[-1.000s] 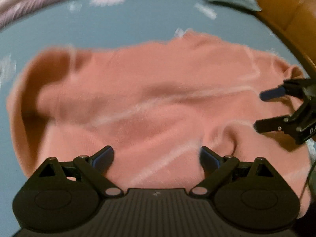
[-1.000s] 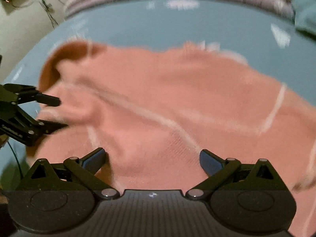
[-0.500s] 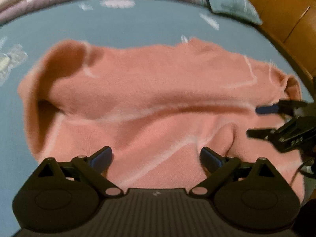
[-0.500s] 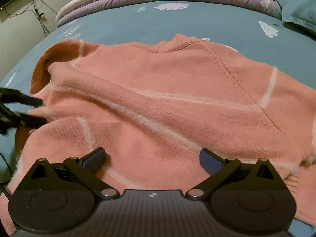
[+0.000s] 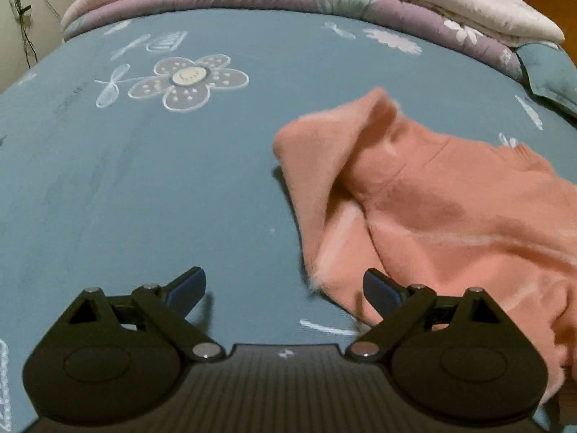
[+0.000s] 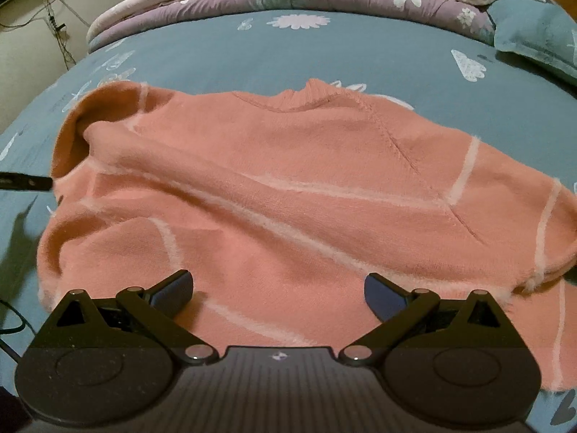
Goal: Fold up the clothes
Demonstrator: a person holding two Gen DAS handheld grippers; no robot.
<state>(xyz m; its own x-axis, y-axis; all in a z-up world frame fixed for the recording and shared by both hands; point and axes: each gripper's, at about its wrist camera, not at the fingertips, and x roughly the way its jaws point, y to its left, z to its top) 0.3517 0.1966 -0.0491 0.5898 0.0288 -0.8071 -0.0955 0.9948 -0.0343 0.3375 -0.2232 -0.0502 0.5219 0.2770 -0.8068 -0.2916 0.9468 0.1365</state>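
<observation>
In the left view, the left gripper [image 5: 285, 290] has swung left off the sweater [image 5: 432, 216] since a second ago; it now hangs wide open and empty over the bedsheet [image 5: 144, 198], so it has let go. In the right view, the right gripper [image 6: 277, 288] stays wide open over the sweater's near hem, holding nothing; the sweater [image 6: 288, 195] lies spread, partly folded.

A pink sweater [image 6: 288, 195] lies spread on the blue bedsheet [image 6: 360, 47]; the right gripper [image 6: 277, 288] hovers over it, jaws apart.

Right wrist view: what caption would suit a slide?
Open right gripper poised over a rumpled pink sweater on a blue floral bedsheet.
</observation>
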